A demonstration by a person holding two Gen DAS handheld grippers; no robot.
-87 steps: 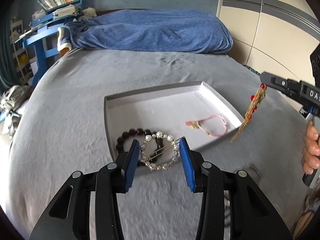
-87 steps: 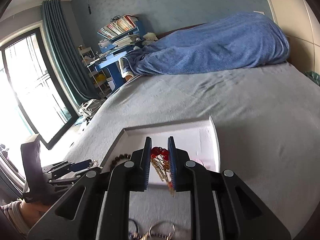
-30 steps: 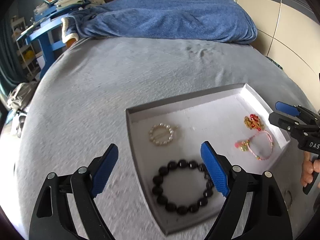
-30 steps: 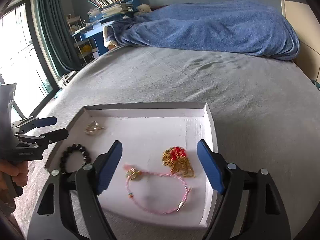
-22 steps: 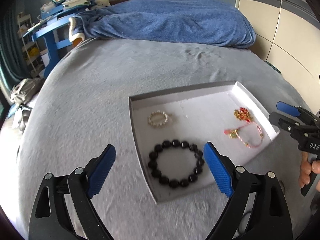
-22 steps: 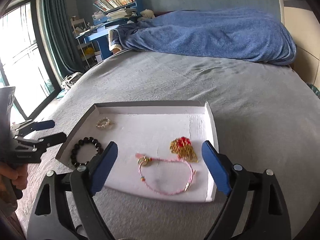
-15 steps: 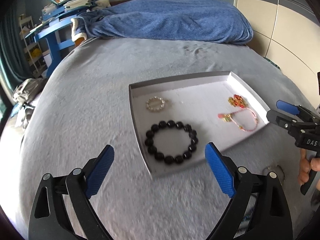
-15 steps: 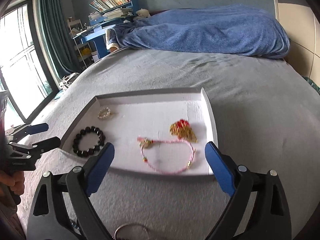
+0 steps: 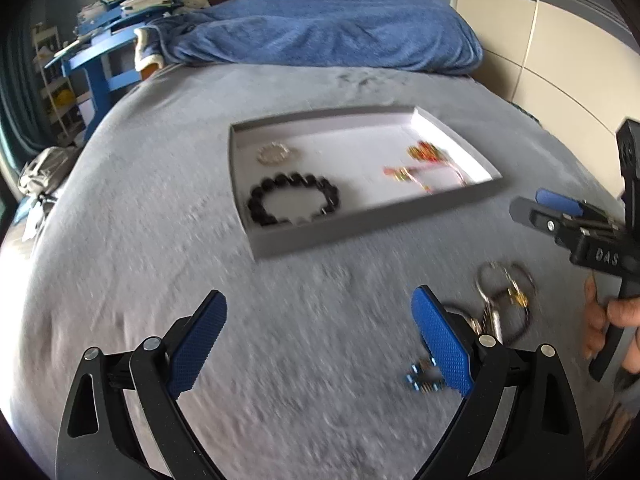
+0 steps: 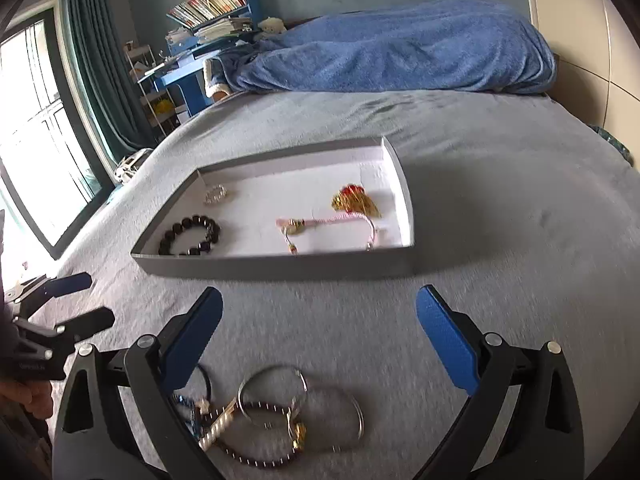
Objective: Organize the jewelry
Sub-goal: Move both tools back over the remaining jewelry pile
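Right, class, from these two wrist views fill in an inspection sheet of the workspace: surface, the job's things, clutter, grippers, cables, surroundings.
Surface: grey bedspread, soft, lightly creased.
Job's things: grey tray holding a pearl ring piece, black bead bracelet, pink cord bracelet and red-and-gold tassel piece; a tangled pile of bangles and bead strings lies on the bedspread in front of the tray.
Clutter: nothing seen on the bedspread besides the jewelry.
Grippers: left gripper and right gripper both open, nothing between the jaws; both have just been opening.
Cables: nothing seen.
Surroundings: blue blanket at the far end, blue bookshelf, curtain and window on one side.
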